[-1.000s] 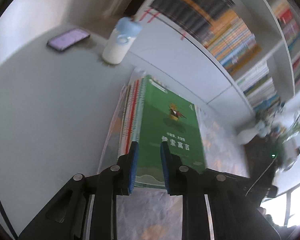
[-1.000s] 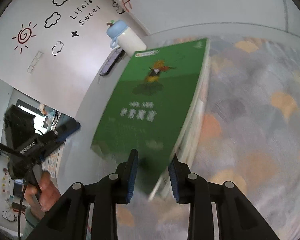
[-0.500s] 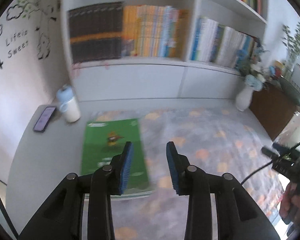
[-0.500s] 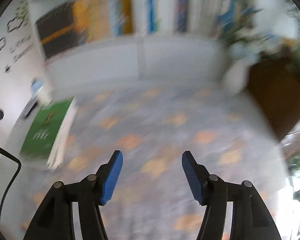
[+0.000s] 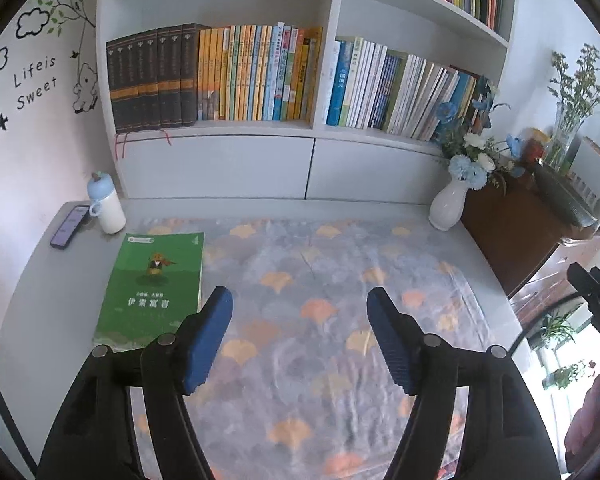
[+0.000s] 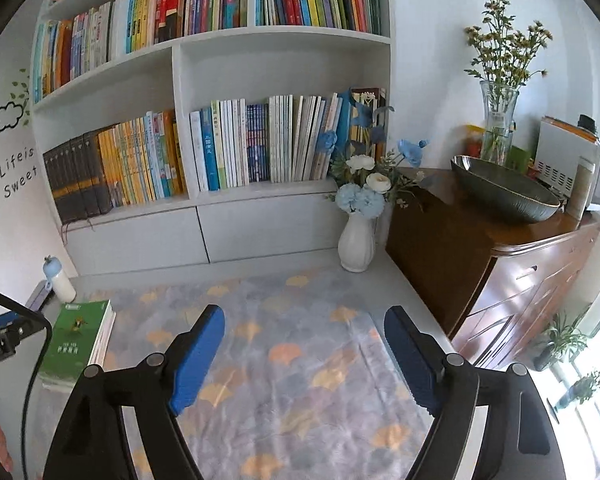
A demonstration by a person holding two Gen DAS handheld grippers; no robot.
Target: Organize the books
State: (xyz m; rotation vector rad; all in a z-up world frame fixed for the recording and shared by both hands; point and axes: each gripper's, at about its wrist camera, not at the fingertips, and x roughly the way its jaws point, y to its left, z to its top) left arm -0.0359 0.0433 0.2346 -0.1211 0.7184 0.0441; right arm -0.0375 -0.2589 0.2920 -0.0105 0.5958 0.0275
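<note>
Holding both grippers up over the patterned cloth (image 5: 320, 280) right now, and neither has anything in it. Our left gripper (image 5: 300, 336) has its jaws spread wide, and the right gripper (image 6: 304, 356) is spread just as wide, nothing between the blue pads on either one

The stack of books (image 5: 152, 288) sits at the left end of the desk (image 5: 32, 292), green cover on top, edges squared up pretty neatly. In the right wrist view you can see a few more books under the green one. It's just beside the white bottle (image 5: 106, 206) and the phone (image 5: 69, 227), well apart from both grippers

Our read: the stacking step looks done and we're in between moves. If the job counts as finished with a tidy pile, we're basically there. If the pile is meant to go on the bookshelf (image 5: 324, 128) behind the desk, the next move means going back down to the stack, getting a jaw under an edge, and pinching it firmly, since a pile of thin books could fan out or slide apart when lifted
</note>
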